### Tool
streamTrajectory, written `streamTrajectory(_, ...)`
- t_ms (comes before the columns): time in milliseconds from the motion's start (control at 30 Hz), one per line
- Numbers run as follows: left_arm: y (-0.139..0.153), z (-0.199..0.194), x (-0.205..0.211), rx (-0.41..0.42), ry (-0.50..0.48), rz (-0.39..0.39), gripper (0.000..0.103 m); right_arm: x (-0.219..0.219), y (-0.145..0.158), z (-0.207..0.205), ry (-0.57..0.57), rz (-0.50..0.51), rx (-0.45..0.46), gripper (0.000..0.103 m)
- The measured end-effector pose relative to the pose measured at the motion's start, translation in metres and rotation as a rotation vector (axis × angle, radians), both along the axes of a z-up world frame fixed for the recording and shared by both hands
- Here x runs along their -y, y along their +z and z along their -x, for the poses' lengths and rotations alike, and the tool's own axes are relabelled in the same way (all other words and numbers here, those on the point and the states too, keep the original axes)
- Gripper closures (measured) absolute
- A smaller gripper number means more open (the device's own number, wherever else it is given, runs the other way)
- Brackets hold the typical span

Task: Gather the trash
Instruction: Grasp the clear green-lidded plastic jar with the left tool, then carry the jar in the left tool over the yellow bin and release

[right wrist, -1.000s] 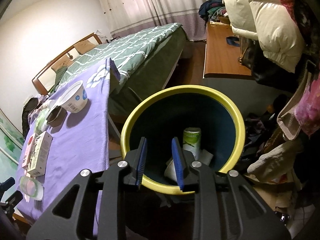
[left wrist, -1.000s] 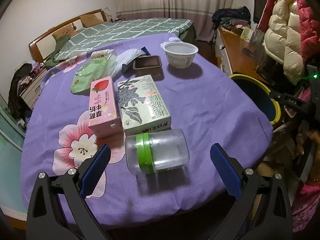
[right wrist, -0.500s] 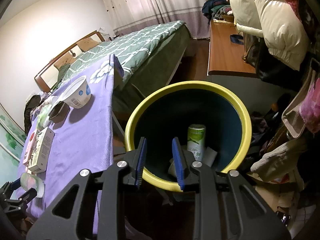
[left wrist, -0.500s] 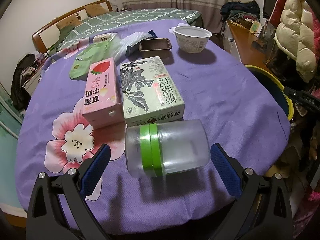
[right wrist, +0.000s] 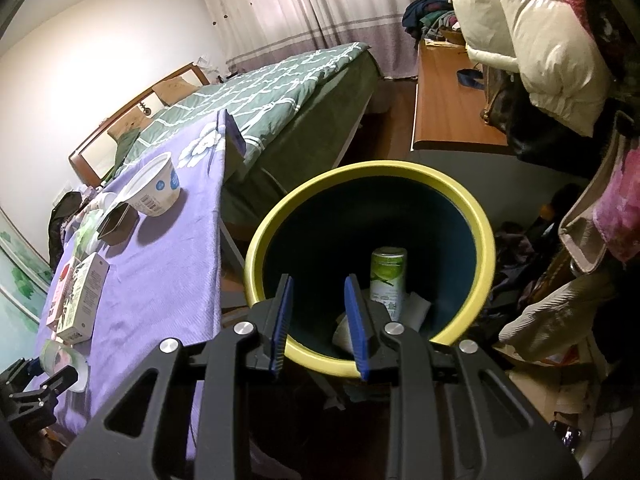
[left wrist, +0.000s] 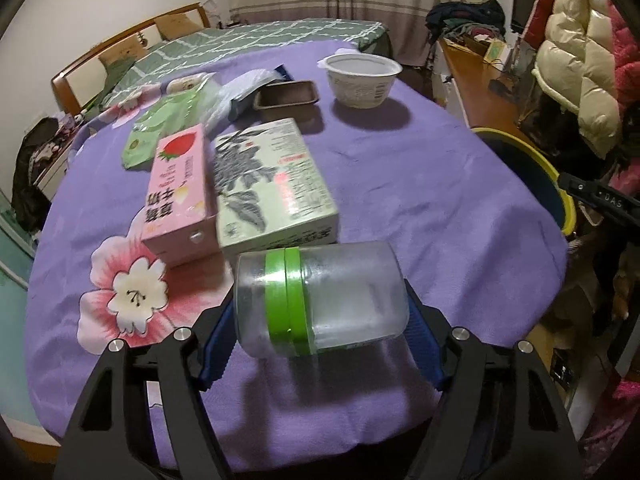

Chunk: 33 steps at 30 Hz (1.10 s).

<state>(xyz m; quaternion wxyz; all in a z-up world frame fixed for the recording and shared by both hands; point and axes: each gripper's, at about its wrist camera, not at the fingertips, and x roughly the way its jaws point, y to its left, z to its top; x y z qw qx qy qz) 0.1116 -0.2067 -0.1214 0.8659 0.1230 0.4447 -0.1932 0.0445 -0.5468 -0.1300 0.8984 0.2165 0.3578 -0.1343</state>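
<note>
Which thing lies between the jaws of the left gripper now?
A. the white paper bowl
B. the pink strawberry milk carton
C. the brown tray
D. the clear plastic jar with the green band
D: in the left wrist view the clear jar lies on its side between the blue pads of the left gripper, whose jaws have just been closing around it; the other three things lie farther back on the purple cloth.

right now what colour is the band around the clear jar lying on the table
Bright green, a double band around the clear jar; the left wrist view shows it best.
</note>
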Motion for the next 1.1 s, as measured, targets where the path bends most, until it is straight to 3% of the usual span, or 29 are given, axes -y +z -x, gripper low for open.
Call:
streamTrajectory(267, 0.017, 0.002, 0.041, 0.024, -0.115, 0.019, 0.03, 0.009, 0.013, 0.025, -0.033, 0.032, 0.037, 0.077)
streamTrajectory(700, 0.038, -0.006, 0.182, 0.059, -0.368, 0.044, 0.03, 0.044, 0.015, 0.057, -0.13, 0.06, 0.034, 0.077)
streamTrajectory(1100, -0.002, -0.027, 0.29, -0.044, -0.471, 0.006, 0.03, 0.075, -0.003, 0.068, -0.2, 0.043, -0.01, 0.077)
